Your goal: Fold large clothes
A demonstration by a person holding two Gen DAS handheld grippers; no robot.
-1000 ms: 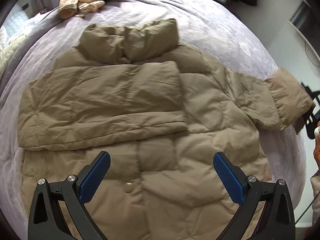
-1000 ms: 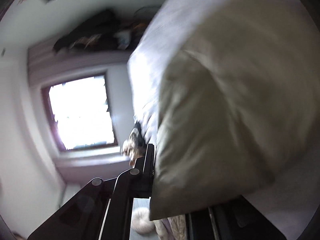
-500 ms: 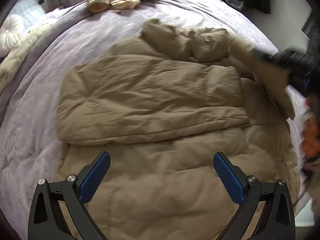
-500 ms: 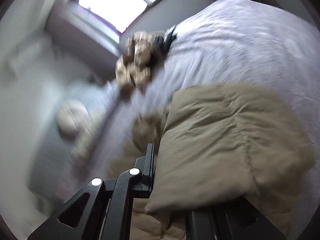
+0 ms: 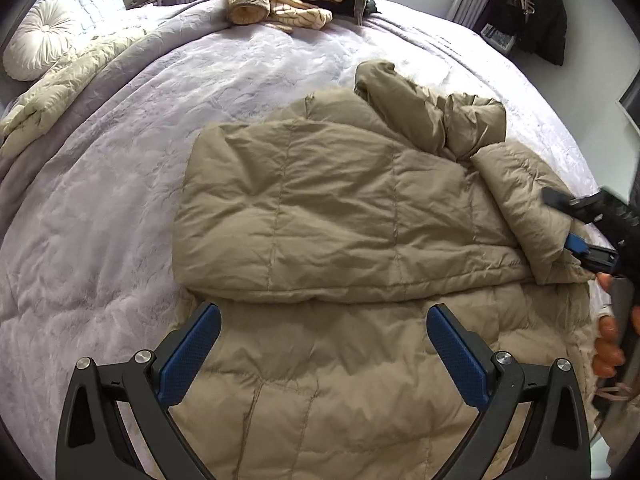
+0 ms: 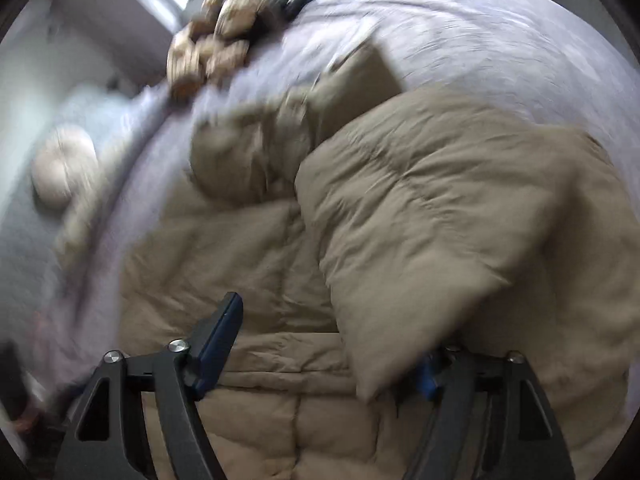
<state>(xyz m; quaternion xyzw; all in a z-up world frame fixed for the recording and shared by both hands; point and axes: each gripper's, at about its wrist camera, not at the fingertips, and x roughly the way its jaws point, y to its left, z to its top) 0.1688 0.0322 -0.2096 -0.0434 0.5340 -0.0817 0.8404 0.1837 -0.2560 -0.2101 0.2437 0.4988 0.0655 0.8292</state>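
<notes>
- The tan puffer jacket (image 5: 340,240) lies spread on the bed (image 5: 120,168), directly ahead of and beneath the left claw (image 5: 323,354), which hangs with its blue pads wide apart and nothing between them.
- One sleeve already lies folded across the chest, just beyond the left claw's tips.
- The right claw (image 5: 576,226) is at the far right of the left claw's view, with the other sleeve (image 5: 528,216) at its tips. In its own view the right claw (image 6: 328,356) has its fingers spread; the sleeve (image 6: 420,248) drapes over the right-hand finger, and the blur leaves it unclear whether any cloth is pinched.
- To finish this step well, I judge the sleeve should be laid flat across the chest, parallel to the first, with the cuff inside the body outline before the claw draws clear.
- The padded cloth is springy, so the free left claw could press the fold line and stop the body from dragging sideways.
- One second ago the sleeve stretched straight out to the right with its cuff past the jacket's edge; now it is folded in over the shoulder.
- The right claw was then shut thin on the cuff; its fingers have since opened.
- The collar (image 5: 432,112) has bunched up compared with then.
</notes>
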